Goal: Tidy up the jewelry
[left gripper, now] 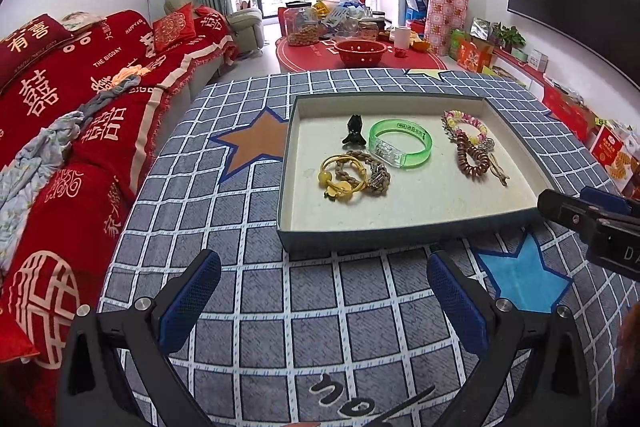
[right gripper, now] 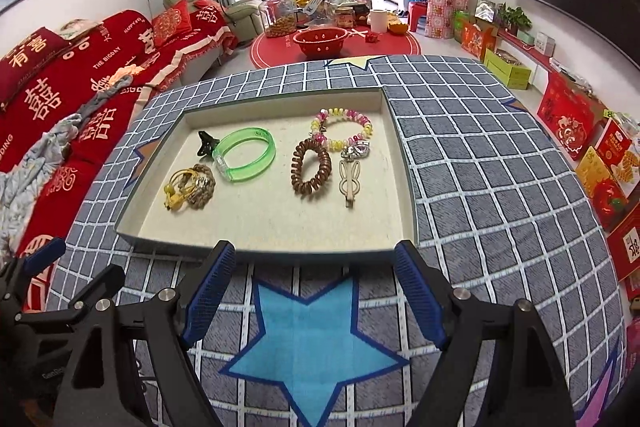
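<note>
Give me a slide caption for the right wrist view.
Open right tongs wait before a tray of bracelets, hair ties and clips on a checked cloth.

The cloth (right gripper: 480,155) is grey-blue with white squares and 1 big blue star (right gripper: 308,343); another star (left gripper: 256,143) is brown; the tray (right gripper: 280,223) is cream inside with a dark rim; the bangle (right gripper: 248,154) is see-through green; the coil band (right gripper: 311,167) is brown; the bead bracelet (right gripper: 344,125) is pink, yellow and white; the sofa cover (left gripper: 80,99) is red with white writing; both grippers have blue pads (right gripper: 210,293) on black arms.
</note>
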`<state>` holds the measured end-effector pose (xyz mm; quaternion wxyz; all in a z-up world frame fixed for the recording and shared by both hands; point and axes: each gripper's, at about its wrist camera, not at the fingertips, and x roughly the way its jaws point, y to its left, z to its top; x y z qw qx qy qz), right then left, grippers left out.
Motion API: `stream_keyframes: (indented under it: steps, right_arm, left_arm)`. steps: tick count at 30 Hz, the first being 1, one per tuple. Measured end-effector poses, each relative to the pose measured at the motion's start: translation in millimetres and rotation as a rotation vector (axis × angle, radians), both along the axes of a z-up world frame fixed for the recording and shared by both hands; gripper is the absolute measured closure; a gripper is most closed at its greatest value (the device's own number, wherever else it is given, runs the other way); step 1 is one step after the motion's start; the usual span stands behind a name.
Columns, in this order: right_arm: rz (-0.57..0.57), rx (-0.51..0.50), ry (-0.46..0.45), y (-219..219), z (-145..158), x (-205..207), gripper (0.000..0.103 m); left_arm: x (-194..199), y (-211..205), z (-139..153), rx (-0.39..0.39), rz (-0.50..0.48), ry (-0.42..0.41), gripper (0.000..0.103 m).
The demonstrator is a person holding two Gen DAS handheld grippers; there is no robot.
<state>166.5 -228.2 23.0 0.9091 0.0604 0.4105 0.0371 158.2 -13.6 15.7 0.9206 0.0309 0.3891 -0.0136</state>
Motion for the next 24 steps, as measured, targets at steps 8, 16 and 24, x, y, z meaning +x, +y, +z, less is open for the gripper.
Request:
stream_keyframes:
  steps: [8, 16, 24]
  right_arm:
    - [-0.014, -0.009, -0.045, -1, -4, -27, 0.020]
    - [-0.026, -0.027, -0.089, 0, -6, -45, 0.019]
    - [-0.015, -0.059, -0.135, 8, -1, -56, 0.020]
  left_arm:
    - [-21, 2, 0, -0.017, 0.017, -0.051, 0.000]
    - [-33, 1, -4, -0.025, 0.027, -0.063, 0.000]
    - [-40, 1, -5, -0.016, 0.033, -0.074, 0.000]
